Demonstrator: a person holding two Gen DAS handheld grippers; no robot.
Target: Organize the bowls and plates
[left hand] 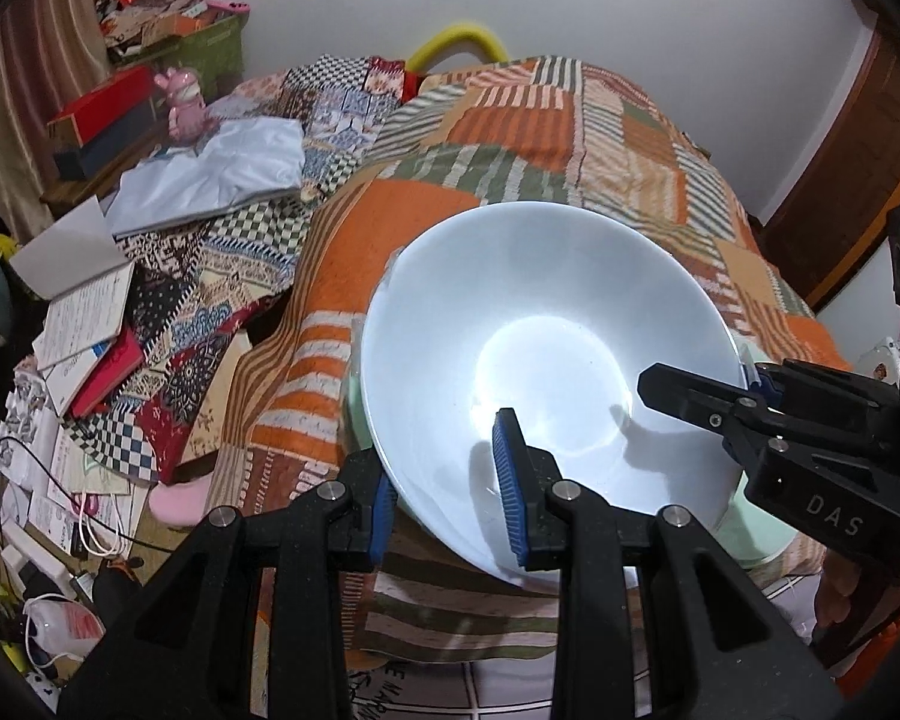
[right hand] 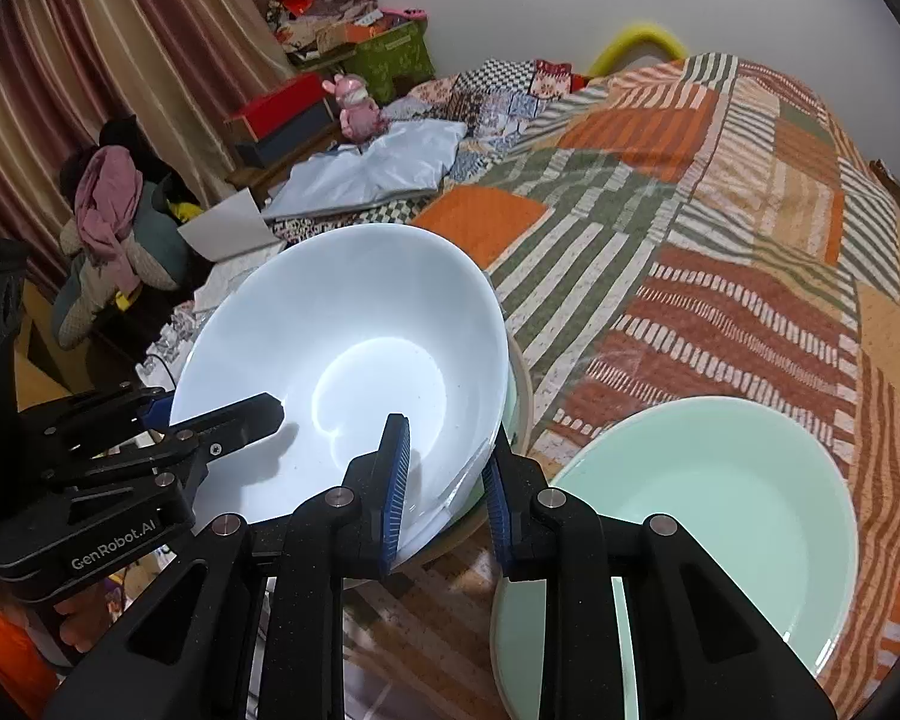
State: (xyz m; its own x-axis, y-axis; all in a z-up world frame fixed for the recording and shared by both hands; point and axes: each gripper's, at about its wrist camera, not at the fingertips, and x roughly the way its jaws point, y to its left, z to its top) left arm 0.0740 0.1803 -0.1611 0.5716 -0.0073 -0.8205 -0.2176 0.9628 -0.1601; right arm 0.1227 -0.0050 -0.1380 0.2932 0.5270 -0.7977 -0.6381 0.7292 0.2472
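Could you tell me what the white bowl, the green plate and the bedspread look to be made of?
White bowl: probably glazed ceramic or opal glass; it is smooth, with a bright glare at its base. Green plate: likely glazed ceramic, with a soft even sheen. Bedspread: woven fabric, matte, with creases and printed patchwork.

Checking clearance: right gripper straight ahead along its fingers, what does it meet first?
The right gripper is already shut on the white bowl's rim. Straight on, the inner finger likely meets the bowl's inside wall first; depth is unclear.

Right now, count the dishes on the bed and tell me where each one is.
3 at least: a white bowl gripped at its rim by both claws, a pale green plate on the quilt to its right, and a beige-rimmed dish under the bowl, mostly hidden. More may be stacked there.
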